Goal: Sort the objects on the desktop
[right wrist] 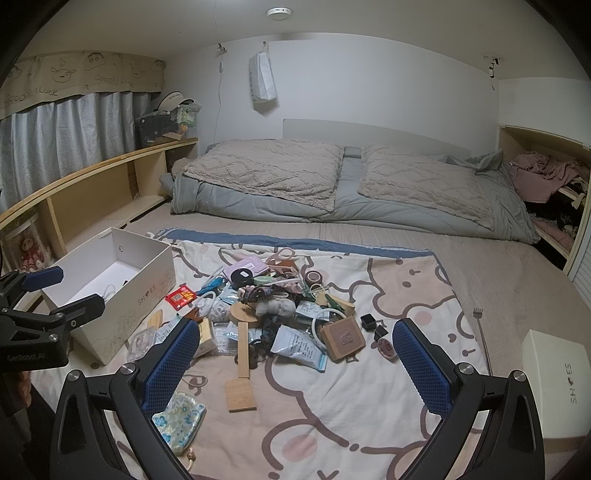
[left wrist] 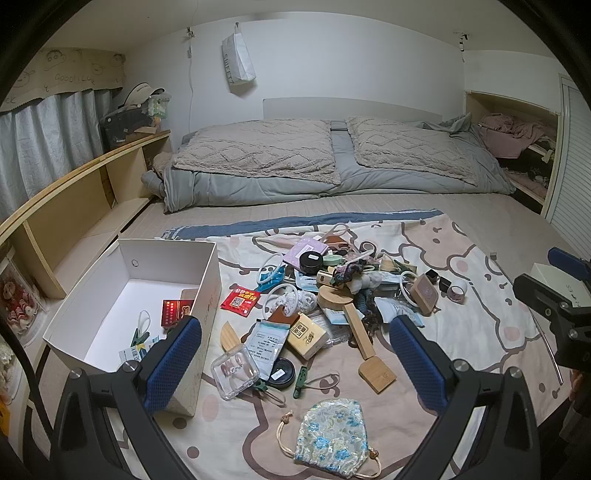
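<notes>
Blue-padded, our left gripper (left wrist: 295, 363) and right gripper (right wrist: 295, 363) gape empty (both wide) above the cluttered cartoon-print blanket (right wrist: 388, 387).

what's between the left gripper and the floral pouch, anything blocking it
Nothing visible. The floral pouch lies alone on the blanket, just ahead of the open left gripper, apart from the pile. The nearest things, a clear case and a green clip, sit beyond it.

Dim, cool ceiling light (right wrist: 280, 12); fisheye bend, dark corners.
</notes>
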A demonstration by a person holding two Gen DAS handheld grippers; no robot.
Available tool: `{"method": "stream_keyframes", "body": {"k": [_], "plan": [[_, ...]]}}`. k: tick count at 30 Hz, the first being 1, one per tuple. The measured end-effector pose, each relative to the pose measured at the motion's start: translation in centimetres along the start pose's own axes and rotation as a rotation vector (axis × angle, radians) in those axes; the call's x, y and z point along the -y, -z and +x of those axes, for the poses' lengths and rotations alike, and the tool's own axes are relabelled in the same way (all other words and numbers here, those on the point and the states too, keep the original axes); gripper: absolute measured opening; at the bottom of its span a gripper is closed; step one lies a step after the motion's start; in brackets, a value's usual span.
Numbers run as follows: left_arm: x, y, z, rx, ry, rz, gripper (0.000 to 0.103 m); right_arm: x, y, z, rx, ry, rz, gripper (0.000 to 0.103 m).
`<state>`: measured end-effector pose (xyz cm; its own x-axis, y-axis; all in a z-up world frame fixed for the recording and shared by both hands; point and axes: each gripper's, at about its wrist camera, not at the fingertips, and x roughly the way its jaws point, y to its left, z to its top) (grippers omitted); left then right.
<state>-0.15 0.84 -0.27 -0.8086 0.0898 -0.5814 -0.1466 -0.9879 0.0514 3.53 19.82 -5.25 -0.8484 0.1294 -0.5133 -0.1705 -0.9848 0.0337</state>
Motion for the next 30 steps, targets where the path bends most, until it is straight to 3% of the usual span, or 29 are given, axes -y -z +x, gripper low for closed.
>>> {"method": "stream_keyframes", "body": {"k": [13,30], "plan": [[0.3,0.3,-0.1,-0.003,0.019,-0.010,0.102,-0.8,0.1,-0.6,0.011,-0.005,-0.001,0.103],[-1.5,0.0,-1.3,-0.014,0.078,0.012,0.102,1.3,-0.2,-3.0,0.056,0.023,0.015,0.103]]}}
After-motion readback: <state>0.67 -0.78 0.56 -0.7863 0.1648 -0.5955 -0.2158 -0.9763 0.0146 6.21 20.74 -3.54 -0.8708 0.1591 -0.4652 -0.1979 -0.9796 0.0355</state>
